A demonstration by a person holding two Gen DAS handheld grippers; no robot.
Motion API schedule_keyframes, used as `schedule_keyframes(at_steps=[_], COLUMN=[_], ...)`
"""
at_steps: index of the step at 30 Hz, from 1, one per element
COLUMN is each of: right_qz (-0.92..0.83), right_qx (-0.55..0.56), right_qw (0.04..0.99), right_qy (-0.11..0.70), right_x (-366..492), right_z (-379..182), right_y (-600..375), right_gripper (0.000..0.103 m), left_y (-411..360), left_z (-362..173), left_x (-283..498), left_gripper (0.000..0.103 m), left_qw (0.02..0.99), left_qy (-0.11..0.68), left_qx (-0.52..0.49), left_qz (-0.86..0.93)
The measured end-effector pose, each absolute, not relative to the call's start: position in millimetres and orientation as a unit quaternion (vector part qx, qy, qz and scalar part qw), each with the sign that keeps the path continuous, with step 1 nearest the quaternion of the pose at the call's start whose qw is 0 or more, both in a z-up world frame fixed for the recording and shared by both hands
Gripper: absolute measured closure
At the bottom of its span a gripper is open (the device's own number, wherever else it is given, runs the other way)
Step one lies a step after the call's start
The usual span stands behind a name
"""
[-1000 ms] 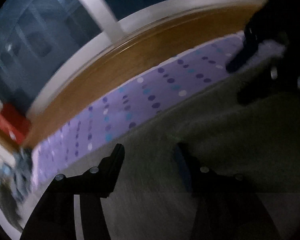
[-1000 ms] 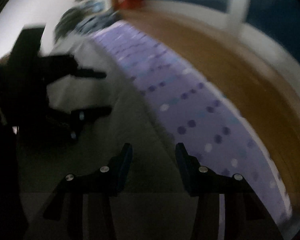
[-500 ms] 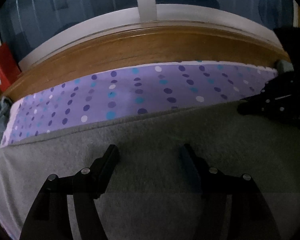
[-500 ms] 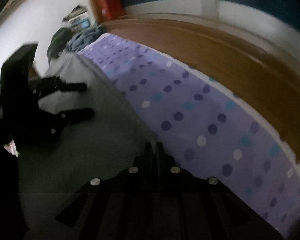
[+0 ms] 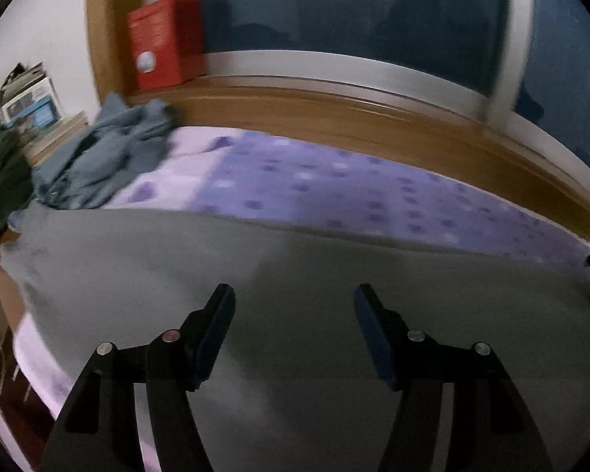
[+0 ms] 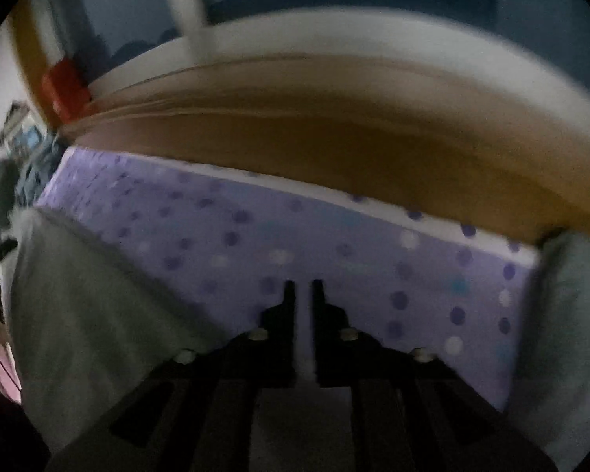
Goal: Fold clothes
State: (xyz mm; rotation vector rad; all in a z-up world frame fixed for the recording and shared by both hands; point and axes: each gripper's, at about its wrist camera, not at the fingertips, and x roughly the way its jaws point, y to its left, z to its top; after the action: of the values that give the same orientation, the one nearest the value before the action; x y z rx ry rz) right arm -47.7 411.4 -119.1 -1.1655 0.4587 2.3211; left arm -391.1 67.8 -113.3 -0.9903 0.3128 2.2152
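Left fingers (image 5: 220, 314) apart over the grey garment (image 5: 295, 275), right fingers (image 6: 289, 295) opening, empty; red box (image 5: 163, 41) label unreadable

Right gripper (image 6: 299, 287) reopening (left gripper (image 5: 293, 295) swung leftward)

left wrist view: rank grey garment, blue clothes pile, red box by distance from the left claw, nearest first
1. grey garment: flat on the bed, directly under the open left claw.
2. blue clothes pile: crumpled, far left of the bed.
3. red box: on the window ledge, upper left.
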Motion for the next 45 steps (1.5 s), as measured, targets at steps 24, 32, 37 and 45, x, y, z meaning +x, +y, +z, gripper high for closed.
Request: schedule_keyframes(at_steps=[24, 32, 37, 45], right_qz=[0.898, 0.881, 0.862, 0.812], right_qx=[-0.431, -0.453, -0.463, -0.416], right_qw=[0.043, 0.087, 0.130, 0.366], right_qy=[0.074, 0.105, 0.158, 0.181], right_x=[-394, -411, -371, -167], right_z=[-126, -163, -142, -94], right_y=[183, 190, 196, 228], right_gripper=[0.102, 0.099, 0.078, 0.037], left_y=[-2, 4, 8, 41], left_z=[-117, -150, -148, -95], left_x=[-528, -562, -552, -476], left_gripper=[0.039, 0.039, 0.039, 0.039], left_qw=[0.508, 0.469, 0.476, 0.648], left_qy=[0.001, -0.036, 0.000, 0.088], left_qx=[-0.492, -0.548, -0.527, -0.426], left_qz=[0.708, 0.691, 0.704, 0.625])
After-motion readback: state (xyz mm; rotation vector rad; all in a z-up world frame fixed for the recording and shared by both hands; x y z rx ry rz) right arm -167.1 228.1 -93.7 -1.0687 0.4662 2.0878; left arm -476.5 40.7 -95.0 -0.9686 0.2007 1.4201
